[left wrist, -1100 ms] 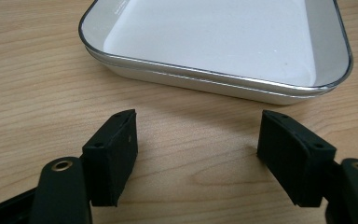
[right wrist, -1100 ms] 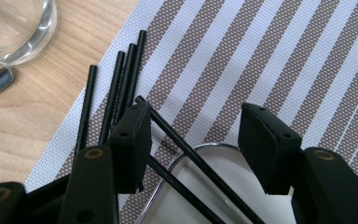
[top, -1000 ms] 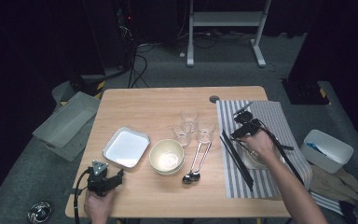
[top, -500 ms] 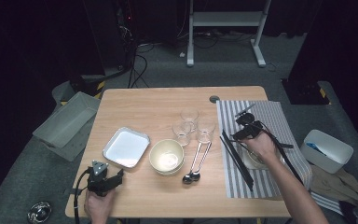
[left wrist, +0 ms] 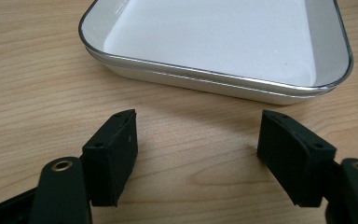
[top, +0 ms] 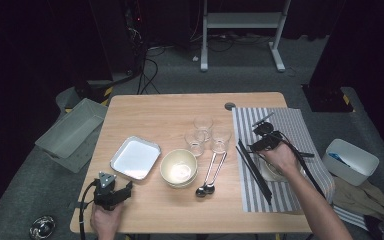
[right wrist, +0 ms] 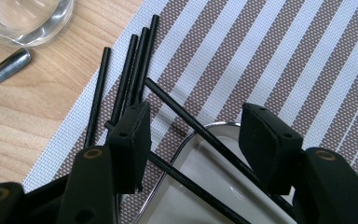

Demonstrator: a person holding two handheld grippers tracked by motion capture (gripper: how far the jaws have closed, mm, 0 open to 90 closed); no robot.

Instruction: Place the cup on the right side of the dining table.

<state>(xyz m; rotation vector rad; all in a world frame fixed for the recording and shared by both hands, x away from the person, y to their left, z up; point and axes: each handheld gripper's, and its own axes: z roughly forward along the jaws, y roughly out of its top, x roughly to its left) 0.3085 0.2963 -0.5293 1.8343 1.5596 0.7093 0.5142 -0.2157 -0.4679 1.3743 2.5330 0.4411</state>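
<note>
Nothing has shifted since the earlier frames — both of your hands sit where they were, and every dish lies unchanged.

Your right gripper point(top: 267, 141) hangs over the striped placemat point(top: 285, 125), jaws part open. Two black chopsticks point(right wrist: 191, 135) run slantwise between the pads, resting across the rim of the small dish point(right wrist: 200, 186) below; whether either pad touches them, you cannot tell from here. More chopsticks point(right wrist: 130, 79) lie loose on the mat's edge beside them.

Your left gripper point(top: 111, 189) rests near the table's front left corner, jaws wide apart with nothing between them, pointed at the white rectangular tray point(left wrist: 214, 42) just ahead.

Handling, as a judgement: the sticks look thin, stiff, light and smooth — likely to roll or slip sideways out of a loose pinch. Take them near the middle, both together, pads square across them. The dish beneath looks breakable; don't lever against its rim.

Surface: pale wooden table point(top: 160, 115), smooth. Also on it are a cream bowl point(top: 179, 167), three clear glasses point(top: 203, 123) and two spoons point(top: 207, 189). The woven mat should give more friction than bare wood.

Room: dark, grey carpet, a grey bin point(top: 70, 134) on the floor to the left, a white tub point(top: 352, 160) to the right, cables and a stand behind.
</note>
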